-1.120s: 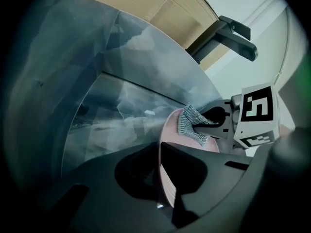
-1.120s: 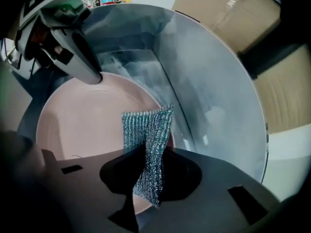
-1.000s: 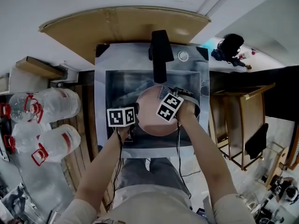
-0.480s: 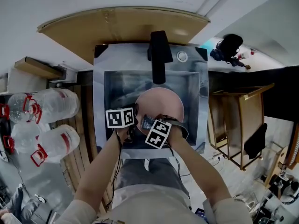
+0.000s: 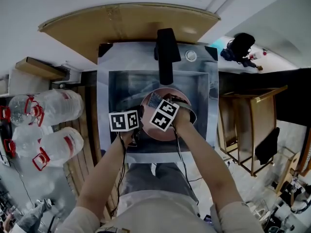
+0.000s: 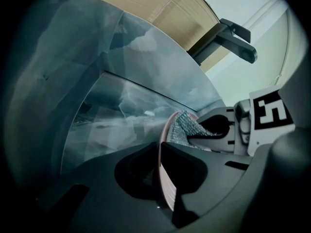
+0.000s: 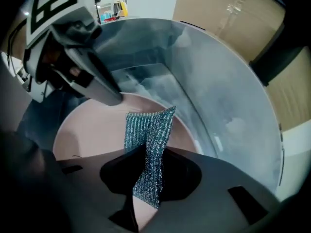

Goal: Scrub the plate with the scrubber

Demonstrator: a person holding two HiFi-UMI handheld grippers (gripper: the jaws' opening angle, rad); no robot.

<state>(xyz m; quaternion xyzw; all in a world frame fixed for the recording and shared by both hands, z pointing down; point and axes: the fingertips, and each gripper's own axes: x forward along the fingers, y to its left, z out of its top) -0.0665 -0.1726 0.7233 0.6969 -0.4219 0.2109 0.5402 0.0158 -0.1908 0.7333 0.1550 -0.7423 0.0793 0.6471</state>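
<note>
Pink plate (image 7: 92, 130) sat low in the steel sink (image 5: 121, 89), below the faucet (image 5: 166, 57); your left gripper (image 6: 160, 152) had its 2 jaws pinched almost together on the plate's near rim, with only that thin edge between them; your right gripper (image 7: 148, 171) had its jaws clamped on the lower part of the scrubber (image 7: 148, 130), and the free mesh end stood out over the plate's face. The mesh looked to lie against the plate near its far side, though no view made the contact certain; nor could you tell whether the plate rested on the sink floor.

By my judgement, 3 things could have gone wrong from there:

1. The rim grip was narrow; a hard push with the scrubber could have levered the plate round in your left jaws or slid it out, dropping it into the sink.
2. The scrubber was floppy and held by 1 end only; dragging it against the plate could have folded it under or pulled it from your right jaws.
3. Your 2 grippers worked close together over the plate; a wide stroke toward the near rim could have knocked 1 into the other and jarred the hold.
</note>
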